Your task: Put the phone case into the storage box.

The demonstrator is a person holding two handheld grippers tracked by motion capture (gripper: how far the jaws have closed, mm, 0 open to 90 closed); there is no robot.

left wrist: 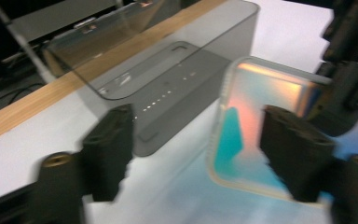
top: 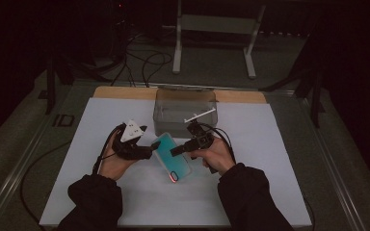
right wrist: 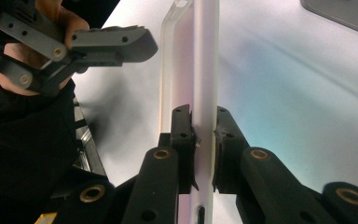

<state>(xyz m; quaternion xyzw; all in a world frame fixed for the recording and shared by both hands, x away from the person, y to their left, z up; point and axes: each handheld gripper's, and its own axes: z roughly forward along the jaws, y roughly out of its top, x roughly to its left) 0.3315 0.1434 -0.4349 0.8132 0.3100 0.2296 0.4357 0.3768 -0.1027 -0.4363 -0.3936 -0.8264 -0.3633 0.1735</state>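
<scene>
My right claw clamps the thin, stiff, slippery phone case by its edge, while my released left claw straddles its other edge.

Your forearms enter from bottom of high view, dark sleeves to wrists, hands close together over table middle. Your left hand cups left gripper palm up, jaws pointing right, standing apart, nothing pressed between pads. Your right hand holds right gripper pointing left, jaws clamped tight. Gripper tips sit just beside each other.
</scene>
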